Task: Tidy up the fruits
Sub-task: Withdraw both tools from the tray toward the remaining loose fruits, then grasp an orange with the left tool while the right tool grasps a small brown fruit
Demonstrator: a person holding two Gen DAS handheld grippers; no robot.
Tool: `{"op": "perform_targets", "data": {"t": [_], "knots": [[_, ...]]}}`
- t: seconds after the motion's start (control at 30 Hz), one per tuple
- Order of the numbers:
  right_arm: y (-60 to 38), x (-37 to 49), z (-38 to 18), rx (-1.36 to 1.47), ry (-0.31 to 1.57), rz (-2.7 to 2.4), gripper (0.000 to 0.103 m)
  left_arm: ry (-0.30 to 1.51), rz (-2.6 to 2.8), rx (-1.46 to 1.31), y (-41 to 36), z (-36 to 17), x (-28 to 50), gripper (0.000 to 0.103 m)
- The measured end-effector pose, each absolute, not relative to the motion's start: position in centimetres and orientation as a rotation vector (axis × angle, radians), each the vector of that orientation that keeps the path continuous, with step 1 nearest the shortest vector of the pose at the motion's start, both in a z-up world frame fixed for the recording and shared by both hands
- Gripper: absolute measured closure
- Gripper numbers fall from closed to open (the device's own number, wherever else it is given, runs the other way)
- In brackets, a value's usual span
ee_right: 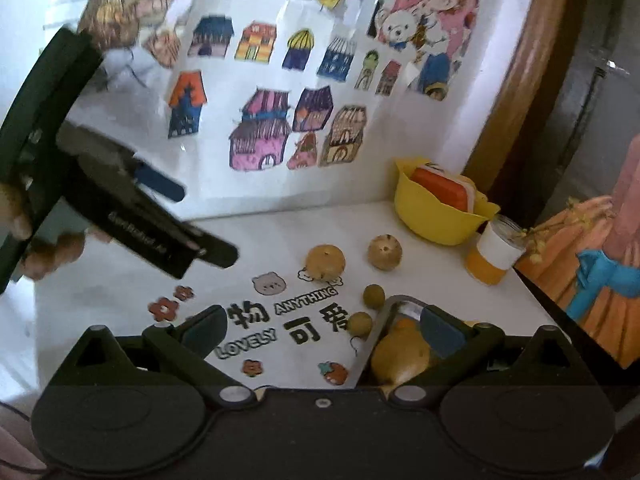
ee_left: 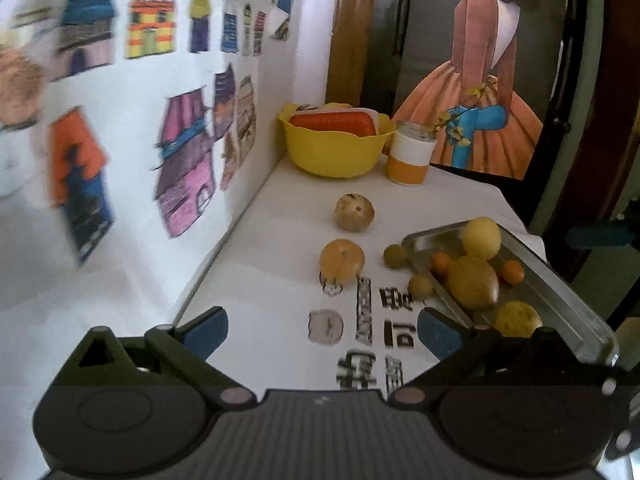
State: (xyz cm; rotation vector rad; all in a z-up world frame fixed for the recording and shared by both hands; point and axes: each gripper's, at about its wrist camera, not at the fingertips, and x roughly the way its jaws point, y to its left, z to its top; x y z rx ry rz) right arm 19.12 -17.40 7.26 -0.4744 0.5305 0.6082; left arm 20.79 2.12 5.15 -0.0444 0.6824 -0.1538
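White table [ee_left: 280, 216] with printed cartoon stickers and lettering, set against a wall of crayon house drawings [ee_right: 260, 132]. Shiny metal tray [ee_left: 560, 292], rectangular with raised rim, at the right edge, holding a smooth round yellow fruit [ee_left: 481, 237], a large oblong yellow-brown fruit [ee_left: 472, 286], a rough yellow fruit [ee_left: 518, 318] and two small orange ones [ee_left: 513, 271]. Outside the tray, on bare table: a round orange fruit [ee_left: 342, 259], a dull brown pitted ball-shaped fruit [ee_left: 354, 212], and two small olive-green round fruits [ee_left: 395, 255] just beside the tray's rim. Farther back, a glossy yellow plastic bowl [ee_left: 332, 152] with wavy rim, containing an orange box-like thing, and an orange-and-white cylindrical cup [ee_left: 408, 156] touching near it. Left tongs [ee_left: 322, 330] spread wide, nothing between the blue-padded tips, hovering above the lettering, loose fruits ahead, tray to the right. Right tongs [ee_right: 322, 330] likewise wide apart and empty, right tip over the tray's corner and the oblong fruit.
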Motion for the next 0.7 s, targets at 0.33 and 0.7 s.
{"op": "perform_targets", "data": {"t": [0.33, 0.7], "knots": [[-17.9, 25.9, 2.9, -0.535, 0.600, 0.644, 0.001, 0.694, -0.166, -0.036, 0.9, 2.4, 27.2, 0.001], [-17.0, 29.5, 0.0, -0.636, 0.632, 0.727, 0.022, 0.726, -0.166, -0.054, 0.5, -0.8, 32.0, 0.001]]}}
